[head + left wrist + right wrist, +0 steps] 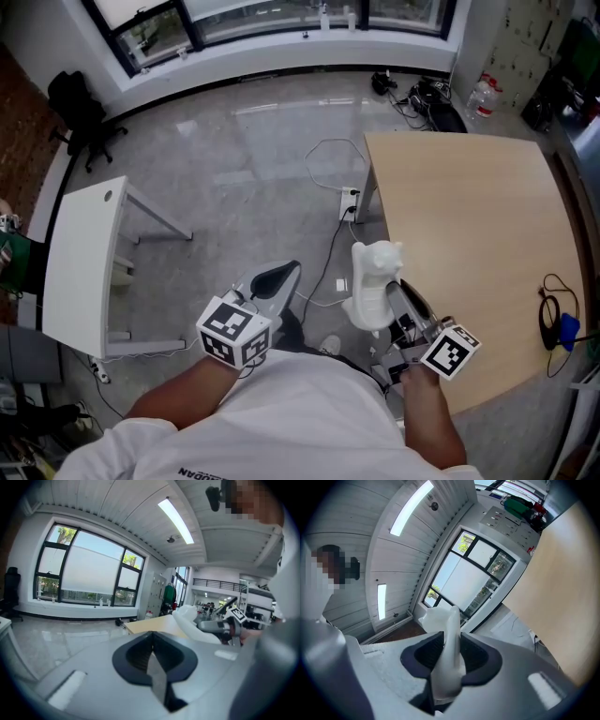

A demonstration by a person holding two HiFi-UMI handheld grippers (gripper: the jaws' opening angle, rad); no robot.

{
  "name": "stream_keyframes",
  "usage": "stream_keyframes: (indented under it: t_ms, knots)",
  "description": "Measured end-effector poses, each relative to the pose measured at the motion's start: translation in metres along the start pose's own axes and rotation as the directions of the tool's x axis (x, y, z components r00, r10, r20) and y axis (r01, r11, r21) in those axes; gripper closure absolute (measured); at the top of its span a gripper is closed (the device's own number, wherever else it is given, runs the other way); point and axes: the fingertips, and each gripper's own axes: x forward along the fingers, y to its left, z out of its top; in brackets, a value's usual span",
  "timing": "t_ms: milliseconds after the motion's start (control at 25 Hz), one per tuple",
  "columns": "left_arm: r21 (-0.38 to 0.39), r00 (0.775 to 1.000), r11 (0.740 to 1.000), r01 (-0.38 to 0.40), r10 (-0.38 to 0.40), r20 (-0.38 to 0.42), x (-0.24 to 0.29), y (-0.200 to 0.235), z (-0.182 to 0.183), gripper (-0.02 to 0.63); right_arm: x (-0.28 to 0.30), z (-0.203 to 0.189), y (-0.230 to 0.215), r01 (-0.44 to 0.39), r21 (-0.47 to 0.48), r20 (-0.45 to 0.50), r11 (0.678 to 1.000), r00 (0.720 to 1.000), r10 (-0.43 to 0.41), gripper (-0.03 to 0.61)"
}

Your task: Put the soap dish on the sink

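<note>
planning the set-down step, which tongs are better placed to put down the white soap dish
Right. The right tongs are clamped on the white plastic soap dish, near the light wooden table. The left tongs are shut and empty. No sink is in view.

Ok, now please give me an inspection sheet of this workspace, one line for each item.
Surface: wooden table, at the person's right.
Job's things: white soap dish, held near the table's left edge; no sink seen.
Clutter: bottle beyond the table's far edge.
Grippers: right gripper shut on the soap dish; left gripper shut, nothing between its jaws.
Cables: white cable and power strip on the floor; black cable on the table.
Surroundings: white side table, black chair, window.
</note>
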Motion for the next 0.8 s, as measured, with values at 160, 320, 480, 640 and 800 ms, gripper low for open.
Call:
stream_keyframes:
  t_ms: [160, 320, 480, 640, 800]
  knots:
    - [0.008, 1.000, 1.000, 0.004, -0.004, 0.006, 0.006, 0.004, 0.002, 0.606, 0.008, 0.003, -0.003, 0.001, 0.003, -0.015, 1.000, 1.000, -0.001, 0.463]
    - [-0.006, 1.000, 1.000, 0.014, -0.014, 0.009, 0.014, 0.020, 0.000, 0.606, 0.023, 0.005, -0.009, 0.022, -0.013, -0.028, 1.000, 0.999, -0.023, 0.463]
    - [-0.008, 0.999, 0.999, 0.043, -0.043, -0.003, 0.030, 0.039, 0.002, 0.606, 0.040, 0.009, -0.015, 0.052, -0.010, -0.015, 0.999, 0.999, -0.053, 0.463]
    - [0.001, 0.997, 0.997, 0.080, -0.080, -0.014, 0.051, 0.059, 0.009, 0.606, 0.060, 0.011, -0.021, 0.078, 0.000, -0.002, 0.997, 0.997, -0.078, 0.463]
    - [0.023, 0.989, 0.989, 0.144, -0.143, -0.031, 0.075, 0.076, 0.014, 0.606, 0.079, 0.011, -0.035, 0.127, 0.017, 0.026, 0.992, 0.992, -0.127, 0.463]
